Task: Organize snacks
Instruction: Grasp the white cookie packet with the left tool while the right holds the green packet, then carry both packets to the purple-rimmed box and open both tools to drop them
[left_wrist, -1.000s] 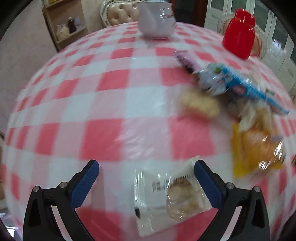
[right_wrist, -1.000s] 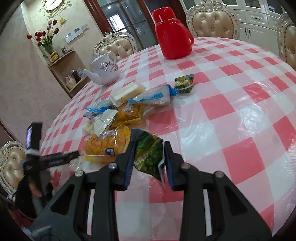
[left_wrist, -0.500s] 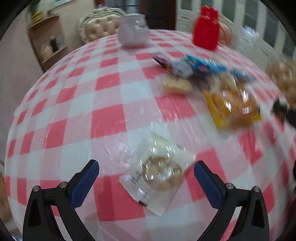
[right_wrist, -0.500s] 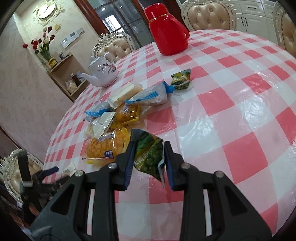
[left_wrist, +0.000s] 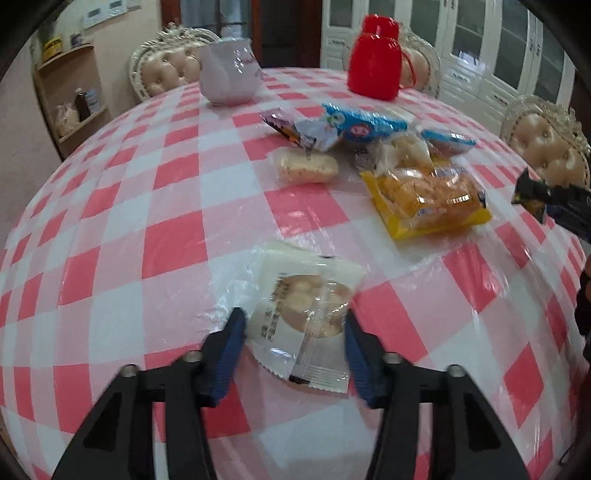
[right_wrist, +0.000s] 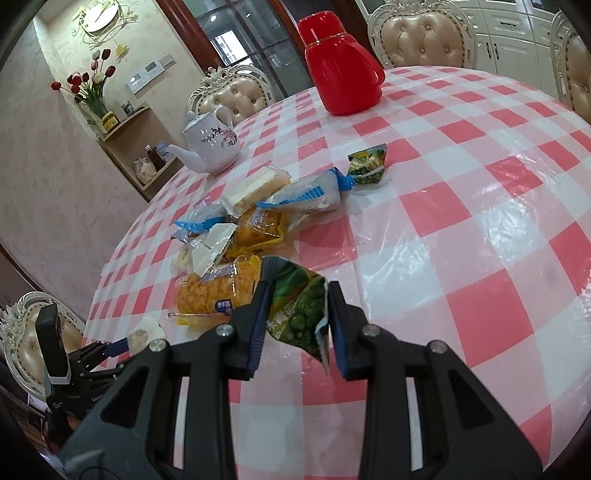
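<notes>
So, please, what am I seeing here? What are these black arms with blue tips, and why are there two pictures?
There is no robot. A person holds a two-finger tool in each hand, and each tool has a camera looking along its fingers. One picture is the view from the left tool, the other from the right tool. On the checked table lie snack packets, such as a yellow packet, plus a teapot and a red flask. The right tool is shut on a green packet. The left tool's jaws have just been closing around a cookie packet. I cannot tell whether they grip it yet.
</notes>
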